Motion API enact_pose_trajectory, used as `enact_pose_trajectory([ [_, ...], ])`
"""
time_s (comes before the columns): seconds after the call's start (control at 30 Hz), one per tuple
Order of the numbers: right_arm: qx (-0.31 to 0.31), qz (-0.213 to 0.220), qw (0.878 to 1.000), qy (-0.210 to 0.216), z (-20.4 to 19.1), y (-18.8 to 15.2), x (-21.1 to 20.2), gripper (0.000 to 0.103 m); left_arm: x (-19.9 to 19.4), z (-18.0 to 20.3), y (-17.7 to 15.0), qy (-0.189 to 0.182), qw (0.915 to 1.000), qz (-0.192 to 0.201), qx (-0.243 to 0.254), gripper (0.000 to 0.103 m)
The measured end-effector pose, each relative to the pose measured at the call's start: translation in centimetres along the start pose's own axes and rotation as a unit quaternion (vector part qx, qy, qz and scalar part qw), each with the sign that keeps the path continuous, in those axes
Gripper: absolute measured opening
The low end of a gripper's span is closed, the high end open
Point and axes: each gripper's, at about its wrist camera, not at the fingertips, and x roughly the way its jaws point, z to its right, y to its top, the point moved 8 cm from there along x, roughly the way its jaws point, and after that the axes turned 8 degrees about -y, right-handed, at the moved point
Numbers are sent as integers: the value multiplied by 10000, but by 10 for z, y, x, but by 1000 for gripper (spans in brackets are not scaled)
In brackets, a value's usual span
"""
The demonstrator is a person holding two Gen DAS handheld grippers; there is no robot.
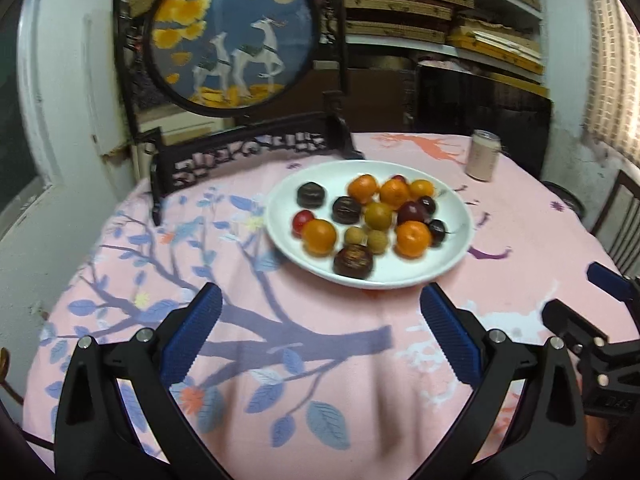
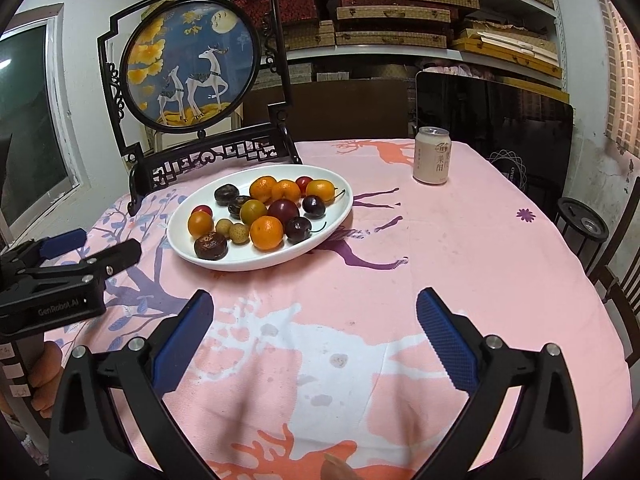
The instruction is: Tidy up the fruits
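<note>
White plate (image 2: pixel 340 216) heaped with mixed fruit (image 2: pixel 266 232), can (image 2: pixel 431 155) well behind; left gripper (image 1: pixel 320 304) and right gripper (image 2: pixel 314 312) spread empty, short of plate, probably poised for picking.

Glossy white ceramic plate (image 2: pixel 340 204) on matt printed cloth (image 2: pixel 440 280); ribbed blue claw pads (image 2: pixel 444 340).

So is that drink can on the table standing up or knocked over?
Upright. The can stands on its base on the pink tablecloth, silver top facing up, apart from the fruit plate.
</note>
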Motion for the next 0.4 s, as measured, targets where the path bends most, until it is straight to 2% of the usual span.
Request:
enact_pose_trajectory([
  [0.07,0,-23,10000,20,-1,-1,0,102,2,-2,-1,-86,9999,-63,-93,101],
  [0.17,-4,-49,10000,25,-1,-2,1,101,2,-1,-4,28,9999,-126,-50,101],
  [0.27,0,-62,10000,54,-2,-2,1,102,2,3,-11,-120,9996,-243,-88,101],
  [0.4,16,-57,9999,89,-2,-2,1,102,-4,8,-14,-42,9998,-176,45,101],
])
